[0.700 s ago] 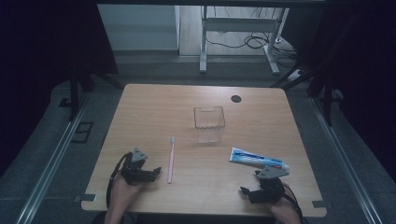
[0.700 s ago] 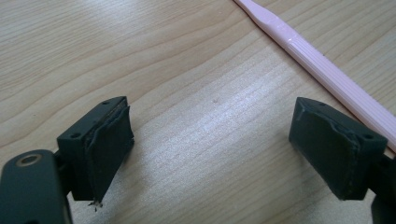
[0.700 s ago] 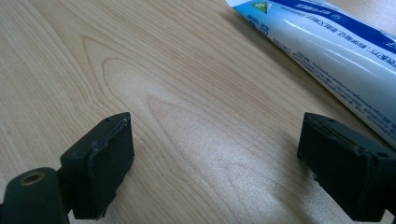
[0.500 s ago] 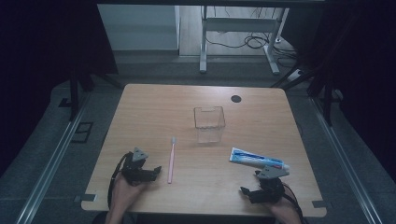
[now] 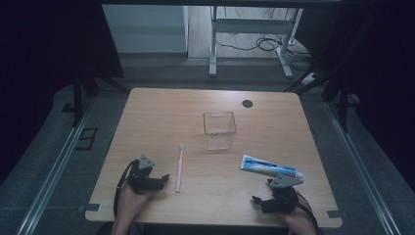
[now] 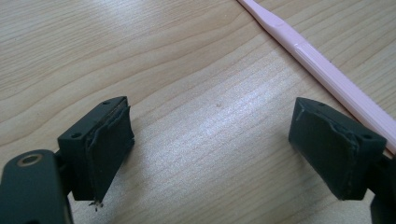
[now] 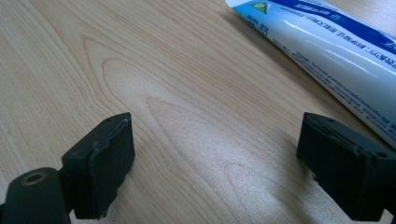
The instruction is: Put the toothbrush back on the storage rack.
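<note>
Jaws of the left gripper [image 5: 164, 177] are spread wide, with nothing but bare wood of the table [image 5: 161, 112] seen between them in the left gripper view. A pink toothbrush [image 5: 179, 166] lies flat just beside this gripper, off its right jaw; in the left gripper view the handle [image 6: 327, 77] is seen running past the outer side of that jaw, close to it but not gripped. From the high view, the toothbrush is laid lengthwise, its head pointing away from the person.

Jaws of the right gripper [image 5: 258, 200] are likewise held apart and nothing is grasped. A toothpaste tube [image 5: 268, 166] lies flat on the table just ahead of this gripper; in the right gripper view the white and blue tube [image 7: 327, 51] is seen beyond and beside the right jaw, apart from the pads.

A clear plastic cup [image 5: 219, 129] stands upright farther ahead, between the two grippers and well apart from both. A small dark round spot [image 5: 247, 103] is seen on the table beyond the cup.
</note>
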The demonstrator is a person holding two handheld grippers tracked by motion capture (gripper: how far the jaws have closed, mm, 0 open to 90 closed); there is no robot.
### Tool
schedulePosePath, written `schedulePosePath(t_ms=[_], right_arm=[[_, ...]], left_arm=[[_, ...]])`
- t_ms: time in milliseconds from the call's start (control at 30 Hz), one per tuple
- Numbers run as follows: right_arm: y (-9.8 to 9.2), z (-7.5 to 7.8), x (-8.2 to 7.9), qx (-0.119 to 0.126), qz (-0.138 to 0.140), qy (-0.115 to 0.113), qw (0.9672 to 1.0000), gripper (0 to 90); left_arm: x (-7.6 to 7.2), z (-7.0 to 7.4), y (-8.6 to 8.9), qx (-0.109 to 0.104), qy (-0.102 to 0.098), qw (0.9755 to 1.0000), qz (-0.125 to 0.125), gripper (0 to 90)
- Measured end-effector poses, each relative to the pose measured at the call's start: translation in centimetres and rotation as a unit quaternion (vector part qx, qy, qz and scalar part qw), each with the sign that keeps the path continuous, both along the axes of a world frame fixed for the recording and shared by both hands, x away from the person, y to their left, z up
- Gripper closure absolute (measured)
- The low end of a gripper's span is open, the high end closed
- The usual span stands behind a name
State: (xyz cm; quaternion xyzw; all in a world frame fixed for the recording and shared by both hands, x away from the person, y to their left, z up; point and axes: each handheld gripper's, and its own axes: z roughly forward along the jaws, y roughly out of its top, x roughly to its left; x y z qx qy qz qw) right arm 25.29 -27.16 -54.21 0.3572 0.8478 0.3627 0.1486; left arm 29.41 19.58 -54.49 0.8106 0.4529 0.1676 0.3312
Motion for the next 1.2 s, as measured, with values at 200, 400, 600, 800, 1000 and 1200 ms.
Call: schedulePosePath(t_ms=[200,400,600,800,1000,1200], right_arm=[[0.0,0.0,0.0,0.000,0.000,0.000,1.0000,10.9],[0.0,0.0,0.0,0.000,0.000,0.000,1.0000,10.9],[0.0,0.0,0.0,0.000,0.000,0.000,1.0000,10.9],[0.0,0.0,0.0,-0.001,0.000,-0.001,1.0000,10.9],[0.0,0.0,0.0,0.000,0.000,-0.001,1.0000,10.9],[0.0,0.0,0.0,0.000,0.000,0.000,1.0000,10.9]], left_arm=[[0.0,0.0,0.0,-0.001,0.000,1.0000,0.001,14.3],[0.0,0.0,0.1,-0.001,-0.001,1.0000,0.003,16.0],[-0.1,0.2,0.2,-0.008,0.001,0.9999,0.008,22.8],[-0.2,0.7,0.0,-0.006,0.005,1.0000,-0.002,32.3],[-0.2,1.4,-0.3,-0.013,-0.003,0.9999,-0.009,40.0],[-0.2,1.9,-0.8,-0.018,0.001,0.9997,-0.018,46.2]])
